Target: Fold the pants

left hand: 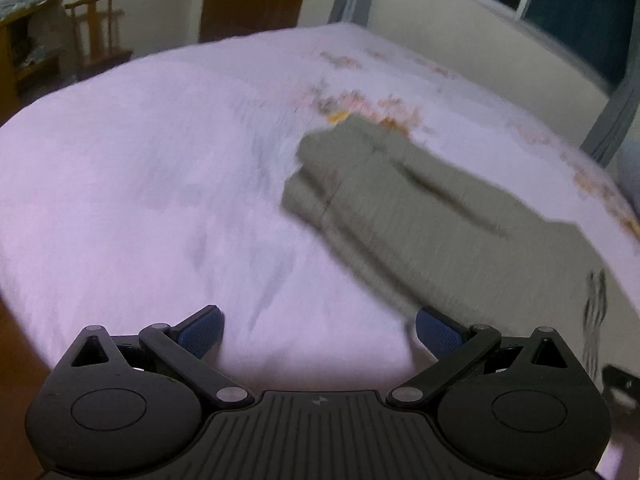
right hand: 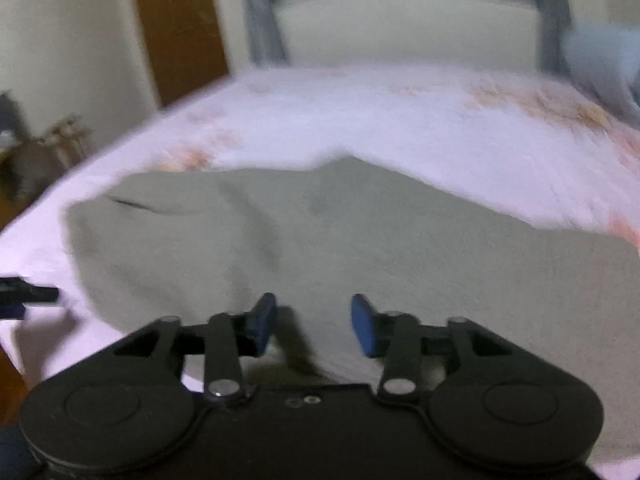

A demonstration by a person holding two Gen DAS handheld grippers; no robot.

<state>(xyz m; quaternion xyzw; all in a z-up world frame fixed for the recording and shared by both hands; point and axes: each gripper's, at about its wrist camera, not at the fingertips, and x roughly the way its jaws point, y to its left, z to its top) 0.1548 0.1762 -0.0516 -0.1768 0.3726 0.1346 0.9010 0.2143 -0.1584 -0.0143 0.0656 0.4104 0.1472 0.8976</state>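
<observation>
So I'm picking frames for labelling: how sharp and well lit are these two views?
Left wrist: motion blur smears the pants and bed sheet; the left gripper stays crisp. Right wrist: softer still, pants featureless, right gripper sharper. Both dim, fisheye-curved.

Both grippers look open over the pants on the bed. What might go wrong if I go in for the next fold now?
1. The right gripper hovers open over the middle of the pants, not an edge; closing here may pinch a single layer and bunch the cloth.
2. The left gripper is open mostly above the bedsheet, so it may grab sheet as well.
3. Both views are motion-blurred, so the edges are hard to judge.
</observation>
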